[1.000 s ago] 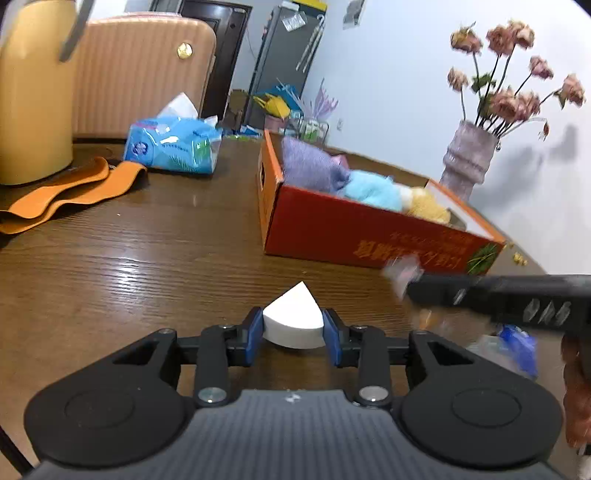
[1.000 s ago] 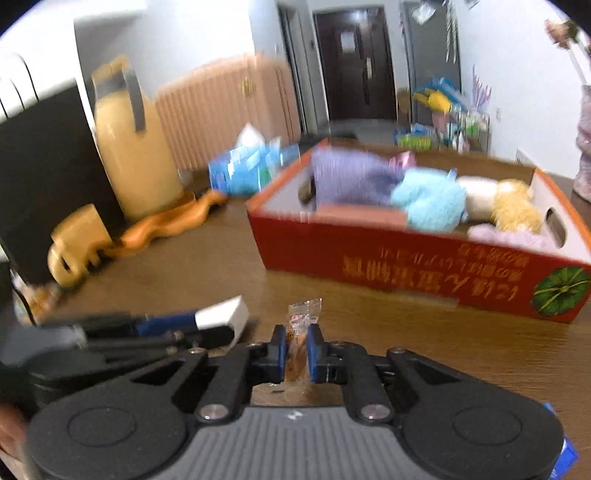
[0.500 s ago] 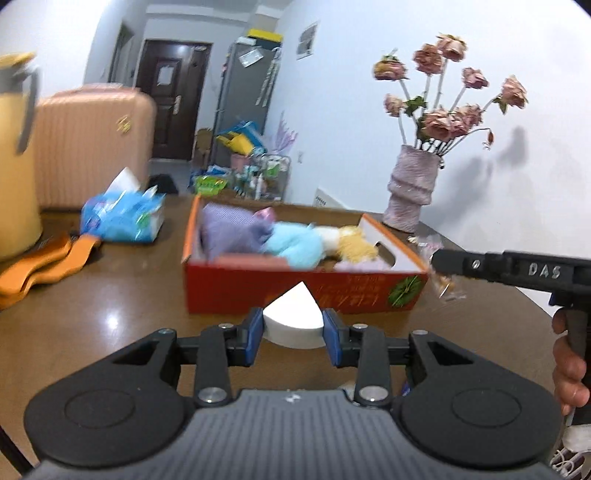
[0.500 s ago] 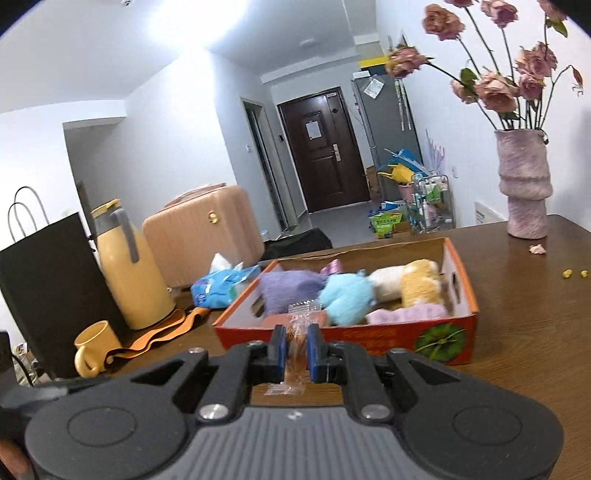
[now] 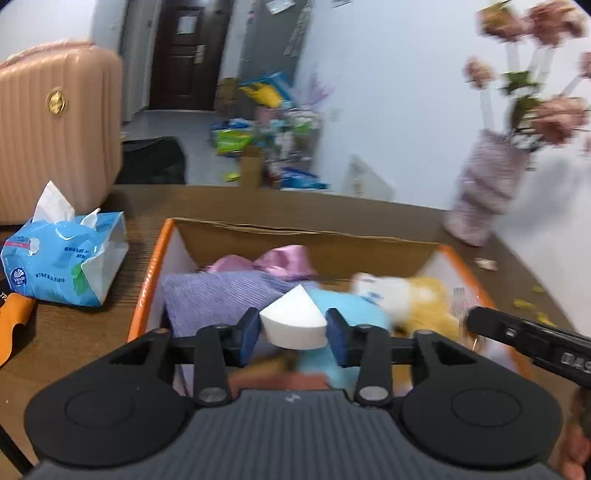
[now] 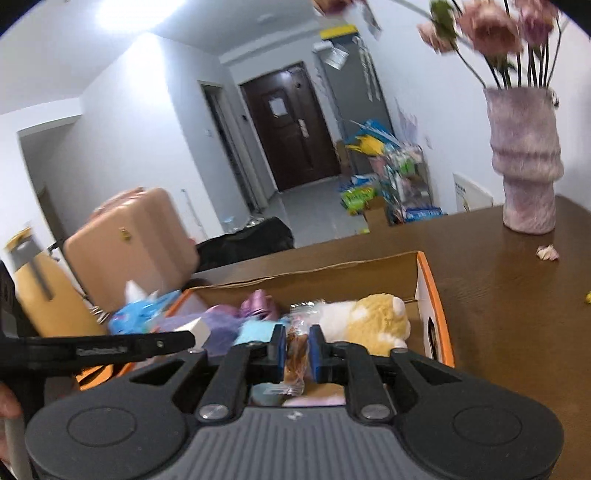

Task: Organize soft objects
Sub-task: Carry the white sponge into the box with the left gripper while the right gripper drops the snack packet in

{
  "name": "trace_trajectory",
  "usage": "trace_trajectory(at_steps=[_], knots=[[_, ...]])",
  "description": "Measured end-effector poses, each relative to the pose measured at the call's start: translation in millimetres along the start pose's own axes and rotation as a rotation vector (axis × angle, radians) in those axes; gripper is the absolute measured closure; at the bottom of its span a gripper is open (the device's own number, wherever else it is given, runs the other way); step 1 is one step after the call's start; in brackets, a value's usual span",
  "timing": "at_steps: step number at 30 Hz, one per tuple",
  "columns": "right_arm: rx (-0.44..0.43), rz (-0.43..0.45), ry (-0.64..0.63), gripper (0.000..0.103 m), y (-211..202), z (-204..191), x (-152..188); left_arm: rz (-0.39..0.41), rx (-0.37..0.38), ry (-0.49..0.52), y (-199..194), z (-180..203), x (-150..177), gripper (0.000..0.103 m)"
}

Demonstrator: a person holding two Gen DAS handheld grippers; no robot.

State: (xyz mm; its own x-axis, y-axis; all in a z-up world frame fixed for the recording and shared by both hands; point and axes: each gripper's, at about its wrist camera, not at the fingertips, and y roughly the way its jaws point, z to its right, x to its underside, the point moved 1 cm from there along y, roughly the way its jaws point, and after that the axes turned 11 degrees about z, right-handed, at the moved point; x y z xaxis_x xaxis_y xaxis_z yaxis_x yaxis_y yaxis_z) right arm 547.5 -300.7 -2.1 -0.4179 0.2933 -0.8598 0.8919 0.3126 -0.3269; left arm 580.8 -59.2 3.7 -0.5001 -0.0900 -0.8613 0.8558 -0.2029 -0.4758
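Your left gripper sits over the orange cardboard box, its jaws just having widened, clear of the white sponge wedge between them. Your right gripper has eased apart too; the wrapped snack hangs between its blue pads, above the plush toys.

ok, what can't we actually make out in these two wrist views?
- Box floor: both views, hidden under the soft toys and the hand-held gripper bodies.
- Flowers: left view, motion-blurred; right view, cut by the top edge.
- Snack packet label: right view, too small, flanked by the pads.
- Right hand-held gripper tips: left view, blurred.
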Motion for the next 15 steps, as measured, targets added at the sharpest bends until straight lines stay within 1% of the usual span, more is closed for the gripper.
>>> trace_trajectory(at_steps=[1, 3, 4, 5, 8, 11, 15], knots=[[-0.002, -0.017, 0.012, 0.077, 12, 4, 2, -0.008, -0.020, 0.001, 9, -3, 2, 0.055], [0.008, -0.033, 0.002, 0.074, 26, 7, 5, -0.032, -0.015, 0.012, 20, -8, 5, 0.047], [0.018, -0.030, -0.006, 0.071, 31, 7, 5, -0.024, -0.001, 0.015, 21, -9, 7, 0.040], [0.016, -0.027, -0.006, 0.065, 33, 8, 6, -0.014, 0.008, 0.023, 20, -11, 7, 0.035], [0.014, -0.019, 0.005, 0.063, 35, 9, 5, -0.005, 0.002, 0.043, 16, -14, 4, 0.034], [0.016, -0.009, 0.004, 0.063, 30, 7, 0, 0.002, -0.006, 0.033, 9, -17, -2, 0.034], [0.016, 0.006, -0.017, 0.063, 7, 1, -11, 0.030, -0.007, 0.027, -19, -16, -10, 0.034]])
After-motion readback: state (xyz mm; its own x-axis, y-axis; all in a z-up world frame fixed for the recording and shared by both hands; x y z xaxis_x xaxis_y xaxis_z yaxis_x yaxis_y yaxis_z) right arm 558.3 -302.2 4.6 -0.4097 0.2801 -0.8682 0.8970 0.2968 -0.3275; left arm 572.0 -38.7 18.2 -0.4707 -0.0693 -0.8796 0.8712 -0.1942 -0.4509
